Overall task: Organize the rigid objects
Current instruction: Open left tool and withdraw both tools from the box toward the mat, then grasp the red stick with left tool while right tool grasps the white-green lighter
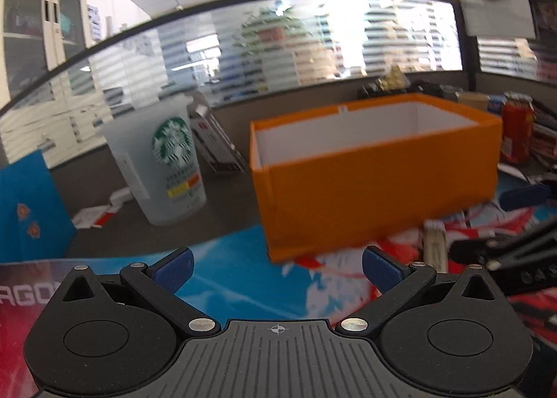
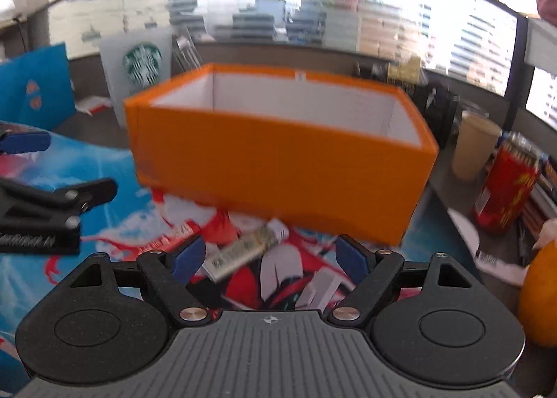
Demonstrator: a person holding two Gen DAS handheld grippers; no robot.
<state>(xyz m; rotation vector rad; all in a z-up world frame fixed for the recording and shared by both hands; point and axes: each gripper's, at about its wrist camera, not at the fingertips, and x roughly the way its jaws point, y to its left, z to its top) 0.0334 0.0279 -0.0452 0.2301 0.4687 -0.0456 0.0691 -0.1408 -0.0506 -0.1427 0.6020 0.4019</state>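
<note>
Closing in on the small box beside the orange bin

Hovering low over the surface (image 2: 104,161), which is covered by a bright red-and-blue printed mat, the right gripper (image 2: 269,258) has its blue pads spread wide with nothing pressed between them. Just ahead of its fingertips lies a small flat box (image 2: 240,253), printed in gold and white, resting at a slant on the mat right in front of the orange box (image 2: 278,168). That looks like the likely target: the jaws are opened well past its width, presumably so they can drop around it without nudging it.

The orange box stands open-topped with a white lining, and no contents show above its near wall, so it reads as the place where loose rigid things are meant to go. Its position in the middle of the mat keeps it within easy reach of both hands.

The left gripper (image 1: 276,269) is also wide open and empty, aimed at the near corner of the same box, perhaps ready to steady it. In the left wrist view the small flat box shows only as a pale blurred sliver at the right.

A Starbucks cup (image 1: 167,161), a red can (image 2: 504,185) and an orange fruit (image 2: 541,297) stand around the edges, well apart from either gripper.
</note>
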